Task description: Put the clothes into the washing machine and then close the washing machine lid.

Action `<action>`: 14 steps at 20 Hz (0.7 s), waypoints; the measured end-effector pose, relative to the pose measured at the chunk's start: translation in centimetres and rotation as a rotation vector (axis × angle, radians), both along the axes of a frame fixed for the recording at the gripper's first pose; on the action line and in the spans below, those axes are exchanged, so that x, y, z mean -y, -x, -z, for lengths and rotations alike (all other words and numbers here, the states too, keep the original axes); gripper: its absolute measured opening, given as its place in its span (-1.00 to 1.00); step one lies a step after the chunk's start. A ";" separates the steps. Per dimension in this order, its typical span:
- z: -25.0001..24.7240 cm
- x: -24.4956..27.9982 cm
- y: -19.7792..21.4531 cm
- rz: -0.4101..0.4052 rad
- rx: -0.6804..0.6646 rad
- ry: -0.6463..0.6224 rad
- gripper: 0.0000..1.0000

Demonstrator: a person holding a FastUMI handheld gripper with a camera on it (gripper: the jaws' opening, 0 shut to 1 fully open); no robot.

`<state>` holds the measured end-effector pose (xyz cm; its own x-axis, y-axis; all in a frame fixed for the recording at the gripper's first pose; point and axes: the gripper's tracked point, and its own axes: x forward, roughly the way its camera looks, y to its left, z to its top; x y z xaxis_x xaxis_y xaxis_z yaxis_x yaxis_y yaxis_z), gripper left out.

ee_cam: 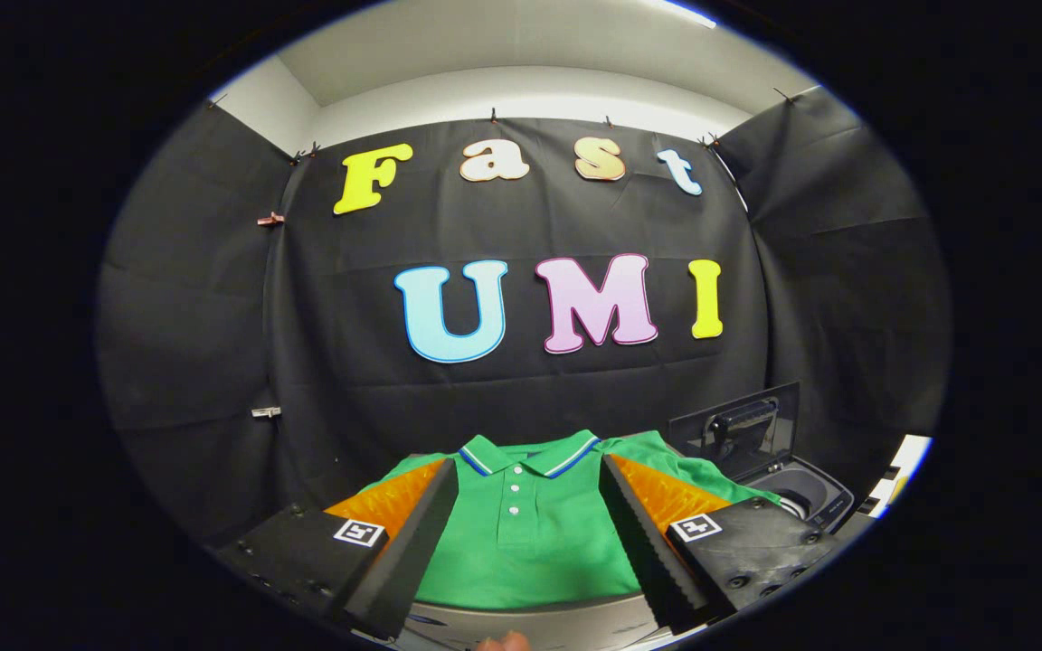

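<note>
On the left, the black booth cloth hangs behind the scene with a couple of small clips [269, 219] pinned to it; nothing there matters for the grasp. Coming right, the tongs [528, 479] stand released, their two fingers spread wide and gripping nothing, poised above a green polo shirt [530, 542] that lies flat on the light surface [539, 624]. The shirt sits between and just ahead of the fingers, collar on the far side, its white buttons running down the placket at the middle. Its sleeves spread out beyond both fingers.

Further right and a little farther off stands the washing machine [806, 502], its dark lid [738, 434] raised upright, so the drum opening is ready to receive the garment.

The step in hand looks like the first pick-up, with the shirt not yet touched. To do it well, I judge the tongs should drop straight onto the chest area near the placket, press lightly into the cloth so a fold bunches between the fingers, and only then close. Pinching a single thin layer at an edge risks slipping; a bunched fold holds better. The lift should be high enough that trailing sleeves clear the machine's rim before swinging right toward the opening.
</note>
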<state>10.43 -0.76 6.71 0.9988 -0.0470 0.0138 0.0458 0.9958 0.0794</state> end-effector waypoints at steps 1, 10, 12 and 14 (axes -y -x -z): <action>-0.1 0.2 -0.6 0.000 -0.004 -0.003 0.97; 0.3 0.6 -6.3 -0.032 -0.129 -0.042 0.97; 1.3 0.4 -7.5 -0.037 -0.192 -0.037 0.97; 2.9 0.6 -8.6 -0.034 -0.277 -0.025 0.97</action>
